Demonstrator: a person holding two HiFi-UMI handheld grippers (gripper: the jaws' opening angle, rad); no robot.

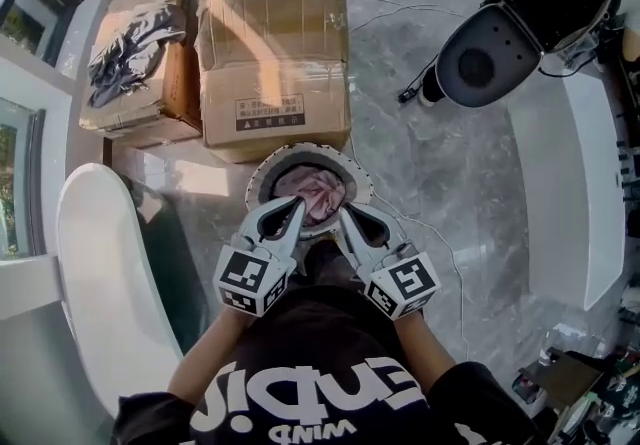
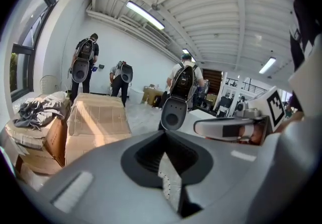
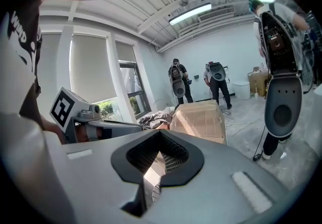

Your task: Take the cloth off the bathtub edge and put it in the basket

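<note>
A pink cloth [image 1: 315,191] lies crumpled inside the round white basket [image 1: 262,165] on the floor, just in front of me. Both grippers hover above the basket's near rim, side by side. My left gripper [image 1: 296,204] is shut with nothing between its jaws, and my right gripper [image 1: 343,215] is shut and holds nothing as well. The white bathtub [image 1: 100,273] runs along my left side, and its edge is bare. In the left gripper view the left gripper [image 2: 164,135] points out across the room, as the right gripper [image 3: 161,135] does in its own view.
Two cardboard boxes [image 1: 272,43] stand beyond the basket; the left one [image 1: 130,83] has dark grey clothes [image 1: 125,51] on top. A person with a black backpack device [image 1: 530,18] stands at the upper right. A white counter [image 1: 575,183] runs along the right. Cables [image 1: 440,243] cross the marble floor.
</note>
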